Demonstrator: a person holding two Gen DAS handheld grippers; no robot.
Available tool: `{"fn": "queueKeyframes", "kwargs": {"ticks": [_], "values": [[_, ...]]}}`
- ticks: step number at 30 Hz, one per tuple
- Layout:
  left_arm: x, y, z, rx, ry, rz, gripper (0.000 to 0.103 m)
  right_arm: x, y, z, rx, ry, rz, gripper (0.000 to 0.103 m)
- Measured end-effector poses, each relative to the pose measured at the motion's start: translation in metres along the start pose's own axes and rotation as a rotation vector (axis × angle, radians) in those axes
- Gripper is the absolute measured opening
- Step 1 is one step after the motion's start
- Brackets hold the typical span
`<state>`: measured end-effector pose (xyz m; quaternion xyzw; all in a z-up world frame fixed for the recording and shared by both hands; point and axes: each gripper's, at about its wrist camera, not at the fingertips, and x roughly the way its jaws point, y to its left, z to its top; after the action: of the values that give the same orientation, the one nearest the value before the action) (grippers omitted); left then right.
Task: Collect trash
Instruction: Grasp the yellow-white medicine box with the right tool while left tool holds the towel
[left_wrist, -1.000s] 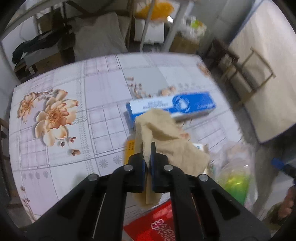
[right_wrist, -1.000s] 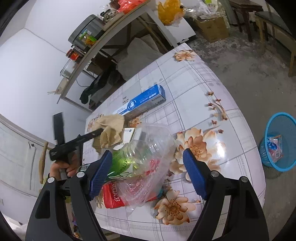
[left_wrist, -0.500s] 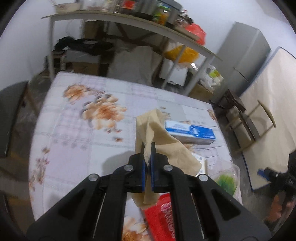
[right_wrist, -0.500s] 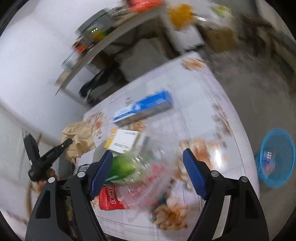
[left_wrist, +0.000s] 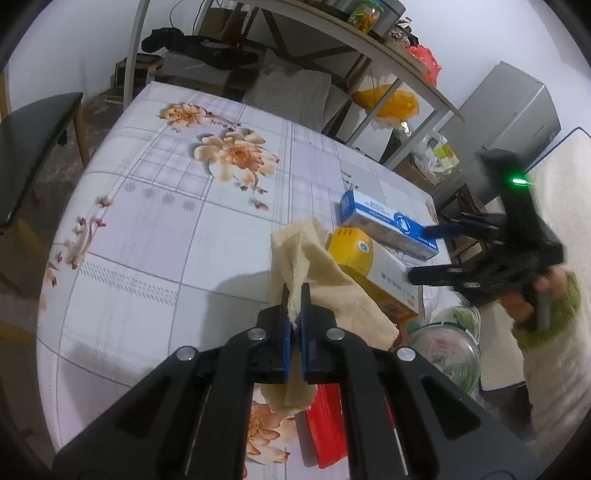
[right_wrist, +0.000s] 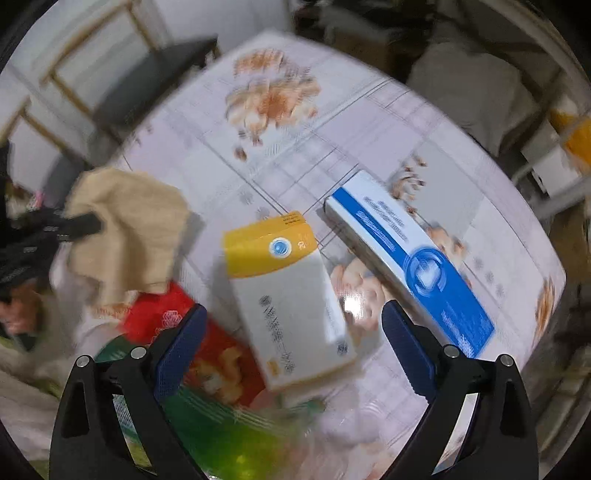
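My left gripper (left_wrist: 294, 295) is shut on a crumpled beige paper towel (left_wrist: 317, 280) and holds it above the floral table (left_wrist: 155, 229). The towel also shows in the right wrist view (right_wrist: 129, 225), at the left. My right gripper (right_wrist: 291, 332) is open and hovers over a yellow and white box (right_wrist: 284, 291); it shows in the left wrist view (left_wrist: 436, 254) at the right. A long blue and white box (right_wrist: 410, 262) lies to the right of the yellow box. A red packet (right_wrist: 207, 347) and a clear bag with a green bottle (right_wrist: 229, 439) lie near the front.
A dark chair (left_wrist: 33, 147) stands left of the table. A shelf rack (left_wrist: 332, 40) with jars and bags is behind it, and a grey fridge (left_wrist: 509, 110) at the back right.
My left gripper lifted the paper towel and pulled back from the boxes. My right gripper swung down and left over the yellow box; the blue bin has left its view.
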<state>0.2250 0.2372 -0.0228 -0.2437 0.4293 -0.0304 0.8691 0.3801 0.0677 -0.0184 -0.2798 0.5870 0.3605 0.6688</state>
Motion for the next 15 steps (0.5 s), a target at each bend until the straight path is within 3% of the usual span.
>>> {"fn": "queueKeyframes", "kwargs": {"ticks": [5, 12, 15], "values": [[0.000, 0.003, 0.000, -0.004, 0.006, -0.002, 0.003, 0.036, 0.014, 0.011, -0.120, 0.112, -0.040, 0.092], [0.002, 0.003, 0.001, -0.003, 0.006, -0.013, 0.003, 0.057, 0.009, 0.016, -0.102, 0.132, -0.046, 0.092], [0.002, 0.002, 0.001, -0.002, 0.005, -0.011, 0.003, 0.060, 0.009, 0.016, -0.101, 0.127, -0.042, 0.080]]}}
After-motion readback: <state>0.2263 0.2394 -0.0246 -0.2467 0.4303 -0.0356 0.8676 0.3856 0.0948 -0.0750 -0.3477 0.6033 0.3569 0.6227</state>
